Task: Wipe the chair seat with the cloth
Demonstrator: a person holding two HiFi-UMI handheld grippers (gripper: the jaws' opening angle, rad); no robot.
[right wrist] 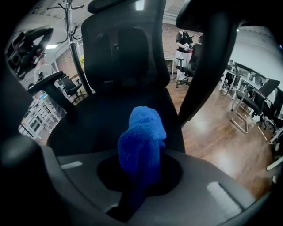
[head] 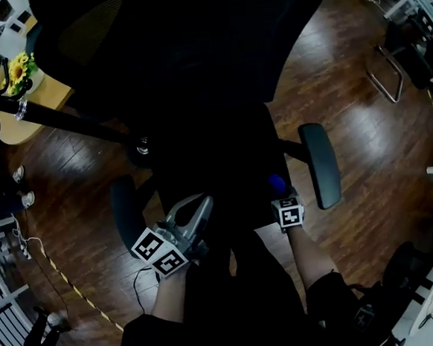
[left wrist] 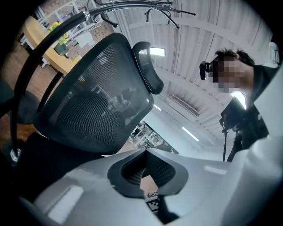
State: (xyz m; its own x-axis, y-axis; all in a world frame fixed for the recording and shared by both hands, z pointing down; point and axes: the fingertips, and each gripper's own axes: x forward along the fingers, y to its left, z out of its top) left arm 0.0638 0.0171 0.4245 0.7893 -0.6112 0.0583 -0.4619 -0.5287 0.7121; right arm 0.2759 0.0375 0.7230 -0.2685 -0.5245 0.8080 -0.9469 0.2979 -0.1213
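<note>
Now right tool [right wrist: 140, 174] clamped on blue cloth [right wrist: 141, 137] over chair seat [right wrist: 97, 123]; left tool [left wrist: 146, 154] closed, empty.

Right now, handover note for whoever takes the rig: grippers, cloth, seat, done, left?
Right gripper: shut on the cloth, pointed at the backrest over the front of the seat.
Left gripper: shut, empty, tilted up beside the chair.
Done: cloth is in hand. The pictures don't show contact with the seat or any wiped area.
Left: probably the whole seat; lower the cloth and wipe.
</note>
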